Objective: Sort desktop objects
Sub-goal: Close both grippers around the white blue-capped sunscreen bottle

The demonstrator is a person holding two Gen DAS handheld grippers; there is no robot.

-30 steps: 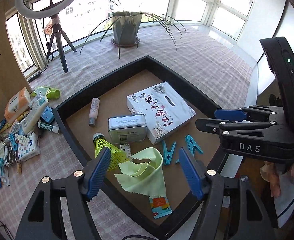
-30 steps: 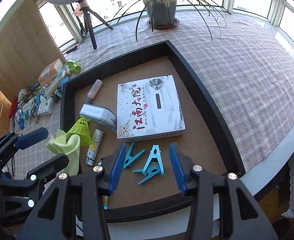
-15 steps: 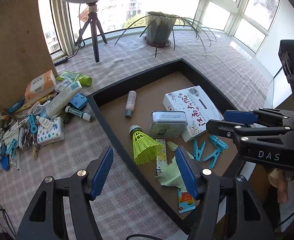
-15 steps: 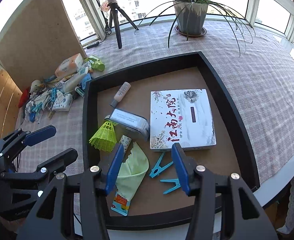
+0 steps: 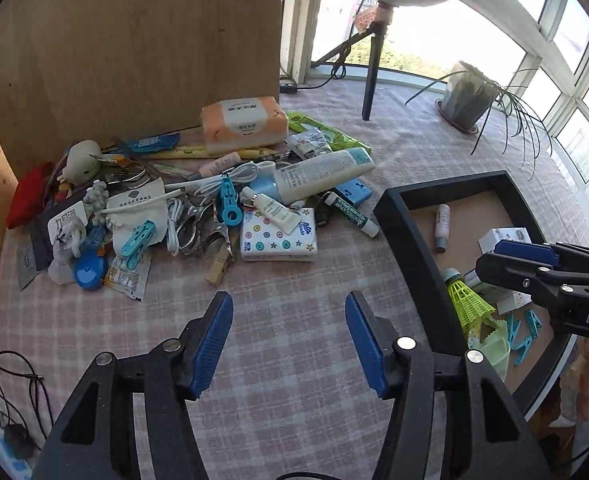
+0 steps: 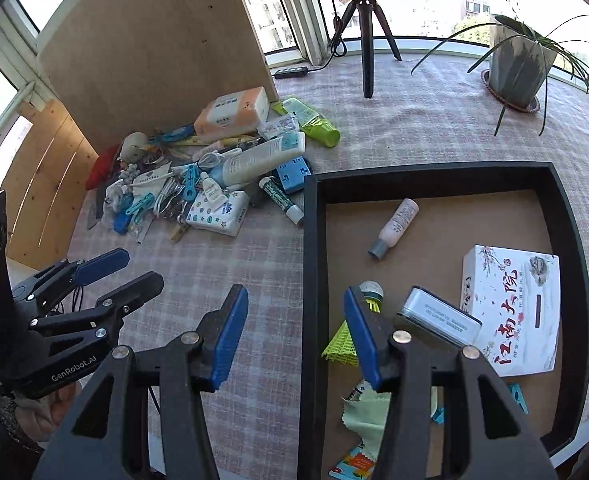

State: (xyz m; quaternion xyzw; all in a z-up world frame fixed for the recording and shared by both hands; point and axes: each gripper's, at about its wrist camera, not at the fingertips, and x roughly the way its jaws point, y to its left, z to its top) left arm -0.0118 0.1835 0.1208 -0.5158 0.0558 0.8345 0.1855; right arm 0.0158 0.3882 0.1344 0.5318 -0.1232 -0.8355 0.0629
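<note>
Desktop clutter point(image 5: 198, 200): mixed heap on checked cloth | left fingers point(image 5: 210, 340) closing, empty | right fingers point(image 6: 230, 336) apart, empty

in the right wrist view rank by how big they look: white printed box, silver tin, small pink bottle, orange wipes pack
1. white printed box
2. orange wipes pack, though it lies farther from the camera
3. silver tin, partly hidden by a finger, so 2 and 3 are unsure
4. small pink bottle
</note>
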